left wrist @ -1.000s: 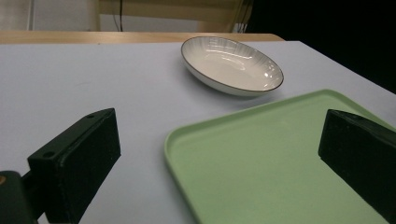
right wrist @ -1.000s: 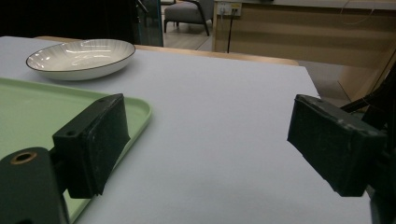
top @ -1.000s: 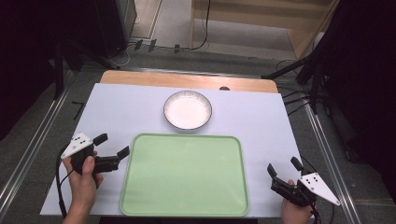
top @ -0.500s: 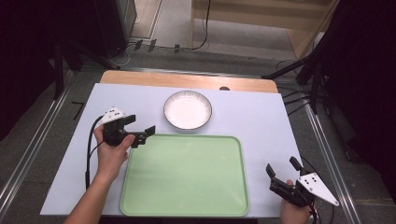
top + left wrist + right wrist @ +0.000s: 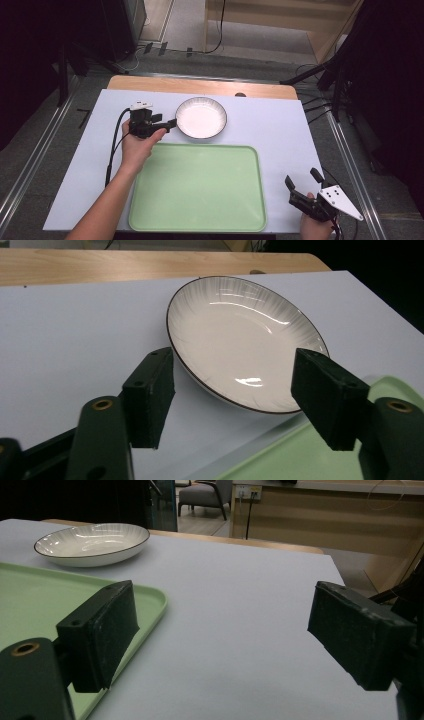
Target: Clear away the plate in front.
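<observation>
Bowl (image 5: 240, 347) unlabelled | left tool (image 5: 167, 124) closing, straddling rim | right tool (image 5: 302, 184) open

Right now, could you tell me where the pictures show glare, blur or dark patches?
In the left gripper view, bright highlights sit on the plate, and the near fingers are soft. In the right gripper view, the fingers blur while the plate stays fairly sharp. In the high view, the table is evenly lit, its surroundings dark.
</observation>
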Action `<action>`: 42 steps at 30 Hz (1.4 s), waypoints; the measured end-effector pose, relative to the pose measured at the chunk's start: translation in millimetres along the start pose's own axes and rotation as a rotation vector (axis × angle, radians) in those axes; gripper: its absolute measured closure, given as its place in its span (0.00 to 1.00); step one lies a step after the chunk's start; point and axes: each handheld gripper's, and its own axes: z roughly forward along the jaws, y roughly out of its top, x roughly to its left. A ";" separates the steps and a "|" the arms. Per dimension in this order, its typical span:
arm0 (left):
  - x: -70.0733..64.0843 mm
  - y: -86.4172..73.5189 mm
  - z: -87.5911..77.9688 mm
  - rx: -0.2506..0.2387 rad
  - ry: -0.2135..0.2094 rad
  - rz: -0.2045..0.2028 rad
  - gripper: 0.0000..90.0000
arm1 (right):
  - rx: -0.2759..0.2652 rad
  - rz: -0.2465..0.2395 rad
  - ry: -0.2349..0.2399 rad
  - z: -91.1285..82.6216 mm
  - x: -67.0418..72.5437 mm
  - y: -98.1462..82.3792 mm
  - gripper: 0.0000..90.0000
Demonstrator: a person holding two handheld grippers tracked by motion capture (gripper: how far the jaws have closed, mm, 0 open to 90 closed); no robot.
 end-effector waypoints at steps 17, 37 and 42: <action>28.9 18.4 46.3 0.115 0.034 -0.134 0.58 | 0.004 0.008 0.005 -0.1 -1.1 -0.2 0.14; 50.1 7.1 73.5 0.191 -0.044 -0.371 0.71 | 0.005 0.006 0.011 1.6 -0.4 -0.1 0.14; 49.3 5.9 79.5 0.148 -0.077 -0.444 0.73 | 0.006 0.006 0.011 1.8 -1.3 -0.4 0.14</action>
